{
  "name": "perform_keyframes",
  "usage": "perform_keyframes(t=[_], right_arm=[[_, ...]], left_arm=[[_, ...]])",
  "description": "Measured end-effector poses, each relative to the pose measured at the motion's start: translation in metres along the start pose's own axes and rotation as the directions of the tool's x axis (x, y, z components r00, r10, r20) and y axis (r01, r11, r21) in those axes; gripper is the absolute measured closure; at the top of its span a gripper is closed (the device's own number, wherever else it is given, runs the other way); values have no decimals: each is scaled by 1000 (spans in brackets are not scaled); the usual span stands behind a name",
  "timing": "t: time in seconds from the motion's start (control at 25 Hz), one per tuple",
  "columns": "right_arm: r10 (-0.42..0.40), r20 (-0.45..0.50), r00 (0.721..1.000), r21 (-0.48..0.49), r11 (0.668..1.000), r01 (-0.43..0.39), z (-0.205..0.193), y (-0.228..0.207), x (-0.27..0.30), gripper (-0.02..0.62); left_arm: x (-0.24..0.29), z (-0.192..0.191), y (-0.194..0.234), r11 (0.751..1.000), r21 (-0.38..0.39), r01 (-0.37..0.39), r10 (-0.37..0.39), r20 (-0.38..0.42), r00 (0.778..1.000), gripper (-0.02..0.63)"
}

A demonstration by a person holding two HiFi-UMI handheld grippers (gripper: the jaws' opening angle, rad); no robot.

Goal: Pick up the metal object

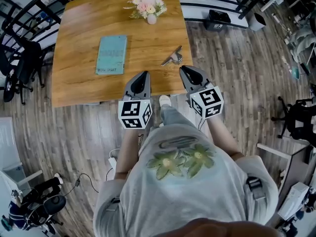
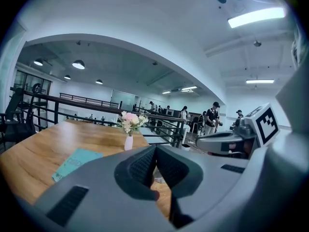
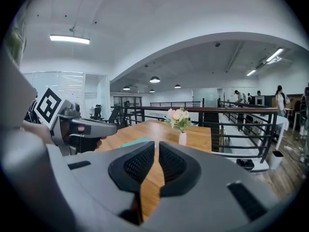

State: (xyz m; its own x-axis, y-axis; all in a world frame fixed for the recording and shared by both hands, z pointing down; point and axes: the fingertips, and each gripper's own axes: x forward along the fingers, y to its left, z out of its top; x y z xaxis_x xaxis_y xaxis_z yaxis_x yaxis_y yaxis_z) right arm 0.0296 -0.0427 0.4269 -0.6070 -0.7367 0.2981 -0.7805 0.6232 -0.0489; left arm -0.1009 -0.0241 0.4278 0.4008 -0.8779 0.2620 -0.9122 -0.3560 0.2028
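**wood surface ahead, metal object not yet touched**

the warm brown wooden surface [image 1: 79, 48] carries three things. taking the teal book [image 1: 111, 54] as the landmark, the metal object [image 1: 172, 56] lies to the right of the book, well apart from it and close to the surface's right edge. it looks like a small, bright, angled piece lying flat on the wood. the vase of pink flowers [image 1: 148, 6] stands beyond the book and off to its right, towards the far edge.

both grippers sit on the near side of the book, at the surface's near edge. the left gripper [image 1: 142, 76] is below the book and a little to its right. the right gripper [image 1: 184, 69] is further right of the book, just short of the metal object and the closer of the two to it. neither touches anything.

in its own view the left gripper's pads meet, with nothing between them. the right gripper's pads are also drawn together at the tips, with only a sliver of wood showing through lower down, and it holds nothing.

judging from this, the step in hand is the approach, and the grasp has not begun. the right gripper seems the natural one for the pick. the next move would call for its jaws to spread wide enough to take the piece. it would then reach slightly forward and down so the pads straddle a part that stands proud of the wood, and close. the object lies low and is smooth metal, so the pads may skid over it or nudge it towards the nearby edge.
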Motion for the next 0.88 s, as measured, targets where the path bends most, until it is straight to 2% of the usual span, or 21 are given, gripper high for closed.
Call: perform_keyframes(t=[0.28,0.56,0.88], right_arm=[[31,-41,999,-2,1000,-31,1,-26,38,505],[107,-84,991,-12,994,-108,-7,-38,71,425],[144,-193,971,-44,987,-155,-38,-54,97,363]], left_arm=[[37,7,18,1000,-11,-11,10,-14,1000,595],[70,16,36,1000,-5,-20,20,-8,1000,595],[99,14,44,1000,-3,-26,26,-29,999,595]])
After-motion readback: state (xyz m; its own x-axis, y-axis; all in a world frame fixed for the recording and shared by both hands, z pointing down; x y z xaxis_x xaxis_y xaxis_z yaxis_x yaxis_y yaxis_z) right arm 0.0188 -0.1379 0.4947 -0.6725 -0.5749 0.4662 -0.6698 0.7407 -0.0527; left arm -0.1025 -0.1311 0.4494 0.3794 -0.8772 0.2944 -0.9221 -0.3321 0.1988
